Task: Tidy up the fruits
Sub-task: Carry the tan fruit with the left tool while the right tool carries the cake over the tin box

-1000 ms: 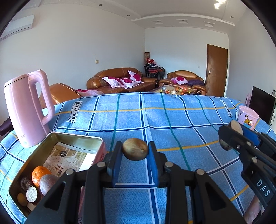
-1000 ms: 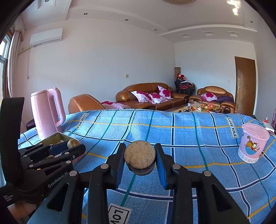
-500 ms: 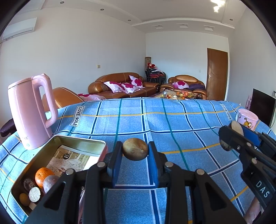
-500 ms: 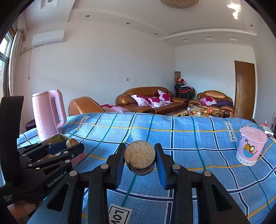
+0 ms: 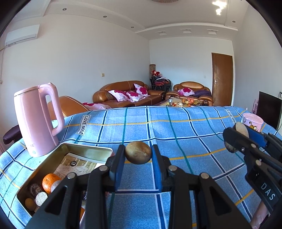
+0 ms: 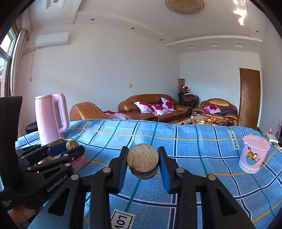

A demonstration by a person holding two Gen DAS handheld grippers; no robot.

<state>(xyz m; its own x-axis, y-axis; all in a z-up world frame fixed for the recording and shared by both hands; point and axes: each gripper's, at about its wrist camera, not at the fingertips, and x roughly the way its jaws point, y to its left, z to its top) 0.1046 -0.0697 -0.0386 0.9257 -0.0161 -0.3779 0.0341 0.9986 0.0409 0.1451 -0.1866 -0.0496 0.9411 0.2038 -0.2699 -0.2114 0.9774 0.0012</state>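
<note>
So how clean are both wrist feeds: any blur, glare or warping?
Left wrist view: sharp, the brown fruit crisp, the tablecloth bowed by the lens, corners dark. Right wrist view: equally sharp, sunlight glare on the ceiling, same bowing.

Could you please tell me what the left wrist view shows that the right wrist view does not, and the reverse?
Only the left wrist view looks into the metal tin, where an orange and other round items lie. Only the right wrist view shows the window and the ceiling lamp. Both show the left gripper shut on a brown fruit, the right gripper shut on a speckled round item, the pink kettle and the pink cup.
</note>
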